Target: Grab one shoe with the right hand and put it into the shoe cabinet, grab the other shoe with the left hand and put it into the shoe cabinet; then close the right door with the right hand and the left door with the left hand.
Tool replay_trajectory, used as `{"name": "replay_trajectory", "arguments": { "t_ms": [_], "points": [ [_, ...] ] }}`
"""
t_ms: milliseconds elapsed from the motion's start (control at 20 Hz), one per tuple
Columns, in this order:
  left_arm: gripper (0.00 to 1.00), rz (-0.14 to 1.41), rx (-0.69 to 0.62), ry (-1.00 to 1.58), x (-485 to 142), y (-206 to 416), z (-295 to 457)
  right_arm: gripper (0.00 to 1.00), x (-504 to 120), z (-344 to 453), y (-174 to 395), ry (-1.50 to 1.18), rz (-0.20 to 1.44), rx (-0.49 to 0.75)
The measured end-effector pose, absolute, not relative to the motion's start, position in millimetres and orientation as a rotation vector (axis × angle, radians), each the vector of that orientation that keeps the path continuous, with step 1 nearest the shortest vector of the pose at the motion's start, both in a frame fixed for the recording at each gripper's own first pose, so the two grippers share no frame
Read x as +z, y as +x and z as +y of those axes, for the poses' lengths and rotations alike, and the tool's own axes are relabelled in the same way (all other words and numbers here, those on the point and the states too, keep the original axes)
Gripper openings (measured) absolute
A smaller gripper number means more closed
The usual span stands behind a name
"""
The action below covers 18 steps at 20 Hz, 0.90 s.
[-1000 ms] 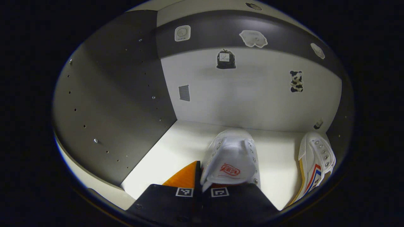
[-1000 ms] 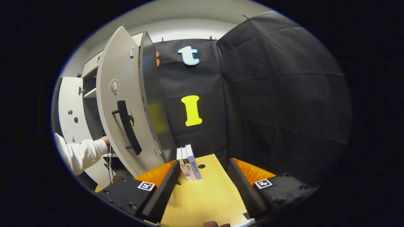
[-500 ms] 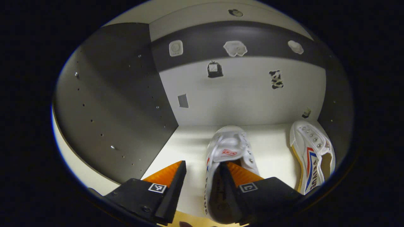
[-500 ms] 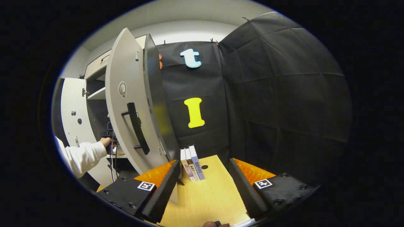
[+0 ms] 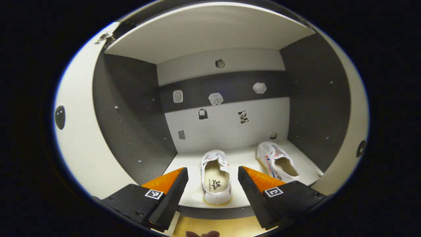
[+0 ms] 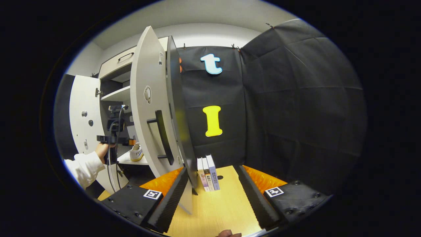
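1. Left tongs (image 5: 210,187): jaws apart and empty, hanging just in front of the cabinet shelf (image 5: 240,154). Half a second ago one finger sat inside the near shoe; a second ago they were clamped on its tongue — now they have let go and drawn back out of the shoe cabinet (image 5: 131,115).
2. Near shoe (image 5: 216,176): upright on the shelf near its front edge, heel toward the camera, toe toward the back wall, seen between the two fingers but apart from both.
3. Other shoe (image 5: 276,161): on the same shelf, to the right and a little further back, close to the right side wall.
4. Right tongs (image 6: 212,194): jaws apart, empty, over the wooden counter (image 6: 220,207) — much as before.
5. Beyond them, three books (image 6: 208,172) stand upright on the counter.
6. Right door (image 6: 148,108) with its dark handle (image 6: 162,136) is open; the left door (image 6: 80,121) too.
7. In the right gripper view a hand (image 6: 102,149) in a white sleeve (image 6: 82,166) holds the left tongs before the opening, further out than earlier.
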<state>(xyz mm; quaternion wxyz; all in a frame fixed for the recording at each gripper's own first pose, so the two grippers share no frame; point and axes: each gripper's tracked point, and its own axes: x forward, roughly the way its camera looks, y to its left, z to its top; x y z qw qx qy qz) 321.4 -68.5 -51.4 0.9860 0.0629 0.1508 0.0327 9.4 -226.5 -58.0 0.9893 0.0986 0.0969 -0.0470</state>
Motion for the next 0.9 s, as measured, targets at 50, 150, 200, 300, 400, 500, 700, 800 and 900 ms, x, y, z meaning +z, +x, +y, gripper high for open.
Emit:
{"name": "replay_trajectory", "arguments": {
  "t_ms": [50,150,200,300,400,500,700,800,900],
  "points": [
    [0.95,0.277,0.046,0.105,-41.4,303.6,-74.5,0.98,-54.2,-223.0,14.0,0.205,0.187,-0.085],
    [0.95,0.238,0.013,0.072,-29.3,266.1,-83.1,0.98,-48.7,-219.1,21.1,0.201,0.18,-0.075],
    [0.96,0.223,0.005,0.06,-24.6,246.4,-85.1,0.98,-46.6,-218.5,26.1,0.196,0.173,-0.074],
    [0.96,0.202,-0.011,0.04,-18.9,207.2,-86.9,0.98,-38.4,-213.6,34.5,0.198,0.161,-0.065],
    [0.96,0.188,-0.015,0.006,-14.1,171.6,-85.2,0.98,-35.4,-210.2,46.6,0.194,0.156,-0.058],
    [0.96,0.167,-0.01,-0.026,-5.9,141.7,-78.9,1.0,-34.8,-210.5,60.5,0.185,0.152,-0.057],
    [0.97,0.134,0.006,-0.014,7.3,97.1,-57.8,0.98,-30.4,-209.3,85.2,0.148,0.131,-0.057],
    [0.97,0.13,0.0,-0.004,8.7,80.0,-49.6,0.98,-27.2,-202.7,94.3,0.142,0.124,-0.046],
    [0.97,0.125,-0.008,-0.003,5.5,62.6,-47.1,0.98,-26.6,-196.4,100.5,0.13,0.122,-0.037]
  ]
}}
